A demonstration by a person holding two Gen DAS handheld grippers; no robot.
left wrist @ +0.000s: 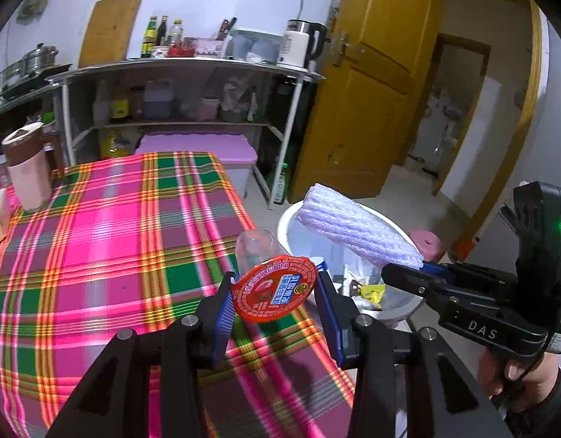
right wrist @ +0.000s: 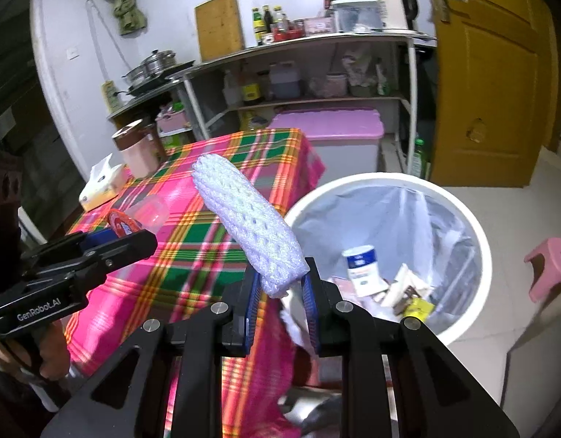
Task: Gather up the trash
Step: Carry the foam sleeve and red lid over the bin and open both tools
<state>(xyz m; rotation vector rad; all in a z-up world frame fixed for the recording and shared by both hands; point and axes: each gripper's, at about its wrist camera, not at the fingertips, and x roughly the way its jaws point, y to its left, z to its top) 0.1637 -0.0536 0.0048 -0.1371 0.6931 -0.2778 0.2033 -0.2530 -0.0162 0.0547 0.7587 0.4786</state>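
Looking through the left wrist: left gripper (left wrist: 274, 294) has its jaws closed partway on a clear cup (left wrist: 260, 255) with a red foil lid (left wrist: 275, 288); the blue pads (left wrist: 224, 315) press the lid's edges. Cup sits over the right edge of the plaid table (left wrist: 98, 241), just beside the white bin (left wrist: 291, 219). Right gripper (left wrist: 419, 273) comes in from the right, pinching one end of a white foam net sleeve (left wrist: 357, 233), which hangs over the bin. Bin is lined with a bag and has wrappers inside. Mug (left wrist: 26, 168) stands at the table's far left corner. Pink stool (left wrist: 426, 244) is behind the bin.

Right wrist: right gripper (right wrist: 282, 284) has jaws nearly closed on the sleeve's (right wrist: 247, 219) lower end; the sleeve sticks up and away, tilted left, above the gap between table (right wrist: 193, 248) and bin (right wrist: 474, 255). Bin holds a small white bottle with a blue label (right wrist: 361, 266) plus paper scraps. Left gripper (right wrist: 109, 241) shows at left over the table, with the cup (right wrist: 149, 208) and lid (right wrist: 123, 224) in its jaws. Tissue box (right wrist: 99, 182) and mug (right wrist: 136, 149) are at the table's far side. Stool (right wrist: 550, 266) stands on the floor right of the bin.
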